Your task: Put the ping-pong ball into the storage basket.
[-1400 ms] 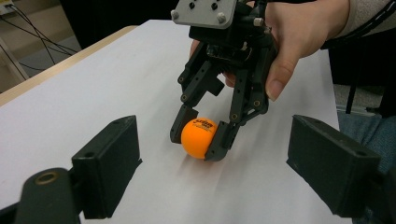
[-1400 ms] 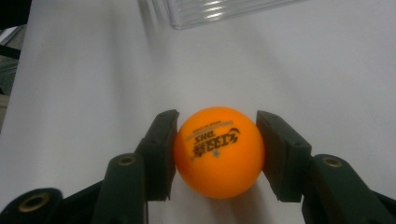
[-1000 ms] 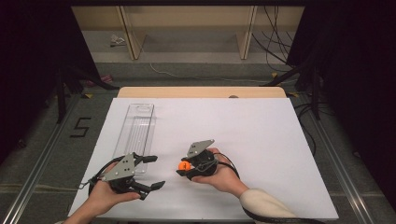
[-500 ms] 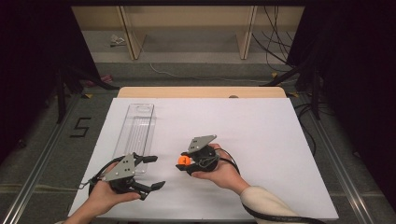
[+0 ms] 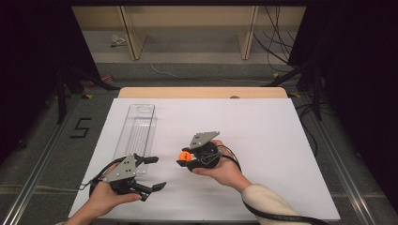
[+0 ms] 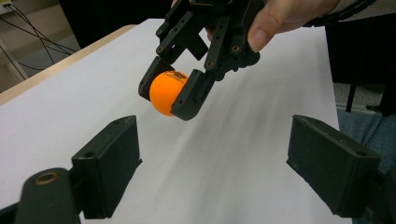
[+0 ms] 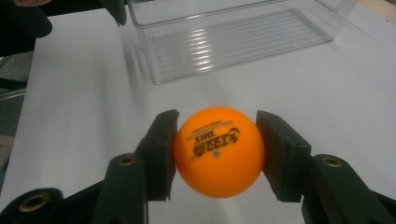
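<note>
An orange ping-pong ball point(image 7: 218, 150) with black print sits squeezed between the two black jaws of my right gripper point(image 7: 217, 149). From above, that ball point(image 5: 185, 155) is held just over the white table near its middle, in my right gripper point(image 5: 186, 157). My left gripper point(image 5: 156, 172) rests at the front left, jaws spread wide with nothing between them. The left gripper view looks across at the right gripper point(image 6: 173, 93) holding the ball point(image 6: 167, 92) above the tabletop. A long clear plastic tray point(image 5: 136, 130) lies at the left, beyond the left gripper.
The white table point(image 5: 281, 140) has open room on its right half. A wooden strip point(image 5: 202, 92) runs along its far edge. Cables point(image 5: 277, 42) and shelving stand on the floor behind. The clear tray point(image 7: 233, 37) lies close ahead of the held ball.
The right gripper with the ball has shifted slightly left and toward the tray. The left gripper has stayed put.
</note>
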`<control>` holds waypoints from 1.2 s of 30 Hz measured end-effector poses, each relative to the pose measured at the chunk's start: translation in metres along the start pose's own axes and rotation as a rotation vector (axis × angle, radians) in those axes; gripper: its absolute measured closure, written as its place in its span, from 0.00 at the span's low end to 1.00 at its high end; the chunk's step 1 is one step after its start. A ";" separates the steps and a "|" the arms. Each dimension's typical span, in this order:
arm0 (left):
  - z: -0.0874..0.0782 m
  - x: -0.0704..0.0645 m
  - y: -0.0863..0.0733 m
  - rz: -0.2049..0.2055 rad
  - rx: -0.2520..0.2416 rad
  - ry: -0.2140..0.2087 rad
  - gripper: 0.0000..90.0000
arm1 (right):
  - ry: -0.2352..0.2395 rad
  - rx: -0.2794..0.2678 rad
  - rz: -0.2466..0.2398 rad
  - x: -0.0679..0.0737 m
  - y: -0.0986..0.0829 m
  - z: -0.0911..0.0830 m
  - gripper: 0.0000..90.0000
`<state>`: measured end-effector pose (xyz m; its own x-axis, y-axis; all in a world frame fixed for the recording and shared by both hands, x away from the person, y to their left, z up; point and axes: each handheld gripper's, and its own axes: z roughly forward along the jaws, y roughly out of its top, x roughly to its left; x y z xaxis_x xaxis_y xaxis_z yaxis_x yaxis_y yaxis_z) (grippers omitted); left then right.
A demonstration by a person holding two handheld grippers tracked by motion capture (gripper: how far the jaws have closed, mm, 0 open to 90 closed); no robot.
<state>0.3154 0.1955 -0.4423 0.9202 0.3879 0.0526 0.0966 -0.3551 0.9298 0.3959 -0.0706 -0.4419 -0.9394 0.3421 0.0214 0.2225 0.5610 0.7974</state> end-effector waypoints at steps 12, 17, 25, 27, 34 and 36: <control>0.000 0.000 0.000 0.002 0.002 -0.002 0.18 | -0.007 -0.010 -0.001 -0.003 0.006 0.001 0.57; 0.000 0.000 0.000 0.002 0.002 -0.002 0.18 | -0.011 -0.015 0.000 -0.005 0.009 0.001 0.57; 0.000 0.000 0.000 0.002 0.003 -0.002 0.18 | -0.020 -0.029 0.001 -0.008 0.014 0.000 0.57; 0.000 0.000 0.000 0.000 0.004 -0.001 0.18 | -0.021 -0.029 0.003 -0.008 0.015 0.000 0.57; 0.000 0.000 0.000 0.001 0.005 -0.002 0.18 | -0.027 -0.034 0.006 -0.010 0.017 0.000 0.57; 0.001 0.000 0.000 0.002 0.005 -0.001 0.18 | -0.029 -0.037 0.005 -0.011 0.017 -0.001 0.57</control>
<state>0.3156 0.1952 -0.4428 0.9206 0.3867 0.0538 0.0970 -0.3599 0.9279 0.4099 -0.0651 -0.4278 -0.9303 0.3667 0.0083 0.2167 0.5312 0.8191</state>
